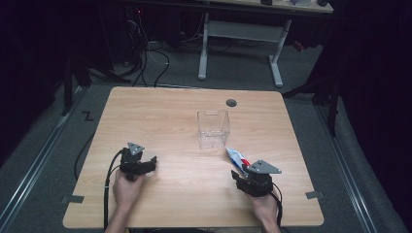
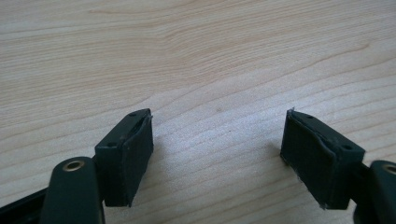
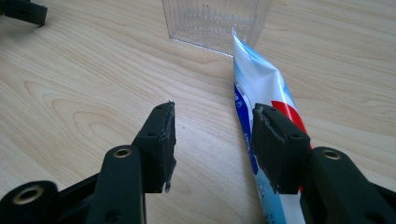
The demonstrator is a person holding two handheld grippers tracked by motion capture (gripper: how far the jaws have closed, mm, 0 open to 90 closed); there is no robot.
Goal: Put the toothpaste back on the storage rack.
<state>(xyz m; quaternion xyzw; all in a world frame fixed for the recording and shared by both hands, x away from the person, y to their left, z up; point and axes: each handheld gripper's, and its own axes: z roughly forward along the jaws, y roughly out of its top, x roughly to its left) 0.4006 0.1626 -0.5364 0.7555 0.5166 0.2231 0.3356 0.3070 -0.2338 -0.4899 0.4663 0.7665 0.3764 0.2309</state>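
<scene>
Nearest, at the table's near edge: left gripper parked on bare wood, jaws spread wide with nothing between them. Right gripper also spread, pinching nothing; right-hand pad sits over the edge of the toothpaste tube, left-hand pad out on bare wood beside it. Tube lying flat on the table, crimped end pointing away toward the clear plastic box. In the right gripper view that end looks to reach the box's near wall; touching or just short cannot be told.

Likely trouble from here:
- Closing now would probably catch only the tube's edge, since the body lies off-centre under one pad; could squirt sideways or twist out.
- Pressing down on the soft tube may skid it forward into the light box and shove it.
- Lifting by one end would let the tube droop and catch the box rim.

Farther off: round hole near the table's far edge.
</scene>
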